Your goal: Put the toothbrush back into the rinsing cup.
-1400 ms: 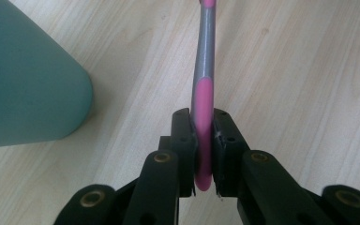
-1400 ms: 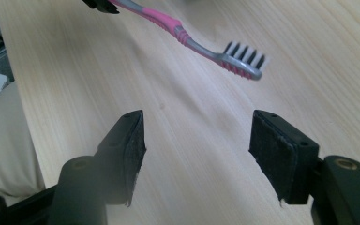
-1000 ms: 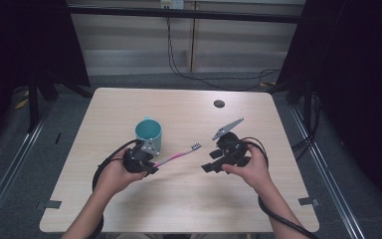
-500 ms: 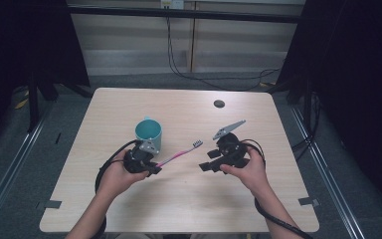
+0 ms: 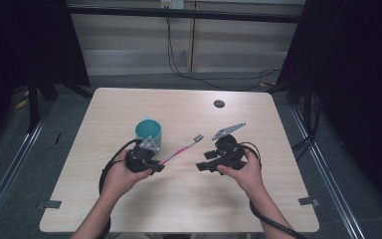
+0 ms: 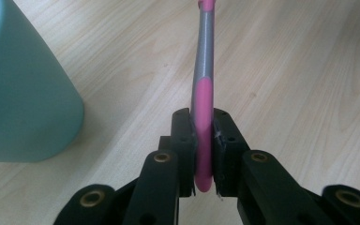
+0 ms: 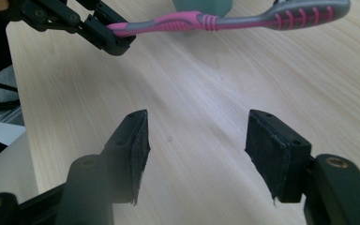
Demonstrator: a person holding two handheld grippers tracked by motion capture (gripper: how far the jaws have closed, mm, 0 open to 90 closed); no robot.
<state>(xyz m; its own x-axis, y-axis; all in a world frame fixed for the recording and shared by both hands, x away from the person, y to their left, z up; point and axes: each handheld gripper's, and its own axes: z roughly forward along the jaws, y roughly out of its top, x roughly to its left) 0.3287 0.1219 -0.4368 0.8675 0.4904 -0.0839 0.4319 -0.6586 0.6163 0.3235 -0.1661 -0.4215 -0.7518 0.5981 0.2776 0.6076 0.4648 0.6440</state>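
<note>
A pink and grey toothbrush (image 5: 181,149) hangs level above the table with its bristle head toward the right. My left gripper (image 5: 154,167) is shut on the pink handle end (image 6: 204,93), and the pads press both sides. A teal cup (image 5: 148,132) stands upright just behind that gripper, also seen as the cup (image 6: 23,93). My right gripper (image 5: 201,167) faces the left one from the right, open. Its jaws (image 7: 194,145) have just been closing a little, with nothing between them. The toothbrush (image 7: 225,21) lies ahead of them.
A small dark round disc (image 5: 219,103) lies near the far edge of the wooden table (image 5: 129,209). Black cables trail from both grippers toward the person. Dark curtains and frame rails flank the table.
My right gripper has edged slightly left toward the toothbrush. The left gripper, toothbrush and cup have kept still.
</note>
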